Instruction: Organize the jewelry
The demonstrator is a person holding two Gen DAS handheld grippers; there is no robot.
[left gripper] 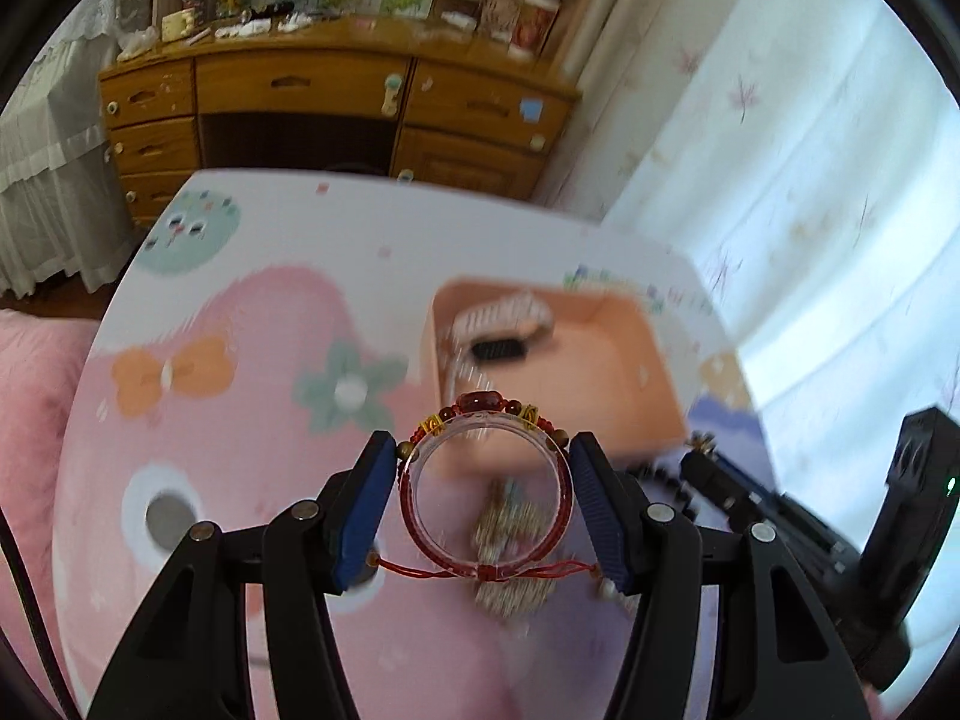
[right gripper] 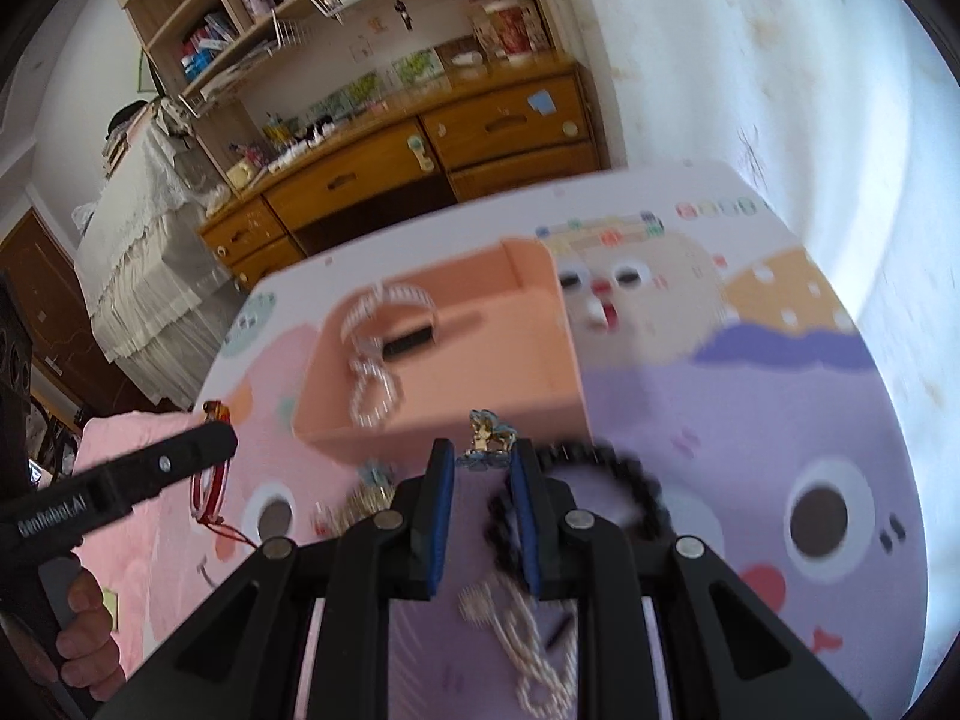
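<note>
1. Left wrist view shows you the tabletop (left gripper: 252,312) under its cartoon mat, with the peach box (left gripper: 612,372) near its far right side.
2. That box already holds a white bracelet (left gripper: 510,312), a small black piece and a pearl strand (right gripper: 372,390) draped over its near left wall; the rest of it looks bare.
3. Your left hand-held gripper (left gripper: 483,498) is clenched on a red bangle (left gripper: 486,492) wrapped with a red beaded cord, held in the air just short of the box.
4. Your right hand-held gripper (right gripper: 480,516) has its jaws nearly closed on a small blue charm (right gripper: 489,438) at the tips; I judge it is held, though blur makes this uncertain.
5. A black bead bracelet (right gripper: 618,480) and more pearls (right gripper: 534,648) lie loose on the mat below.
6. Risk: the bangle is pinched only at its round sides, so a quick swing could pop it out.
7. Risk: the cord's dangling tails could snag on the box wall or the draped pearls and drag them out.
</note>
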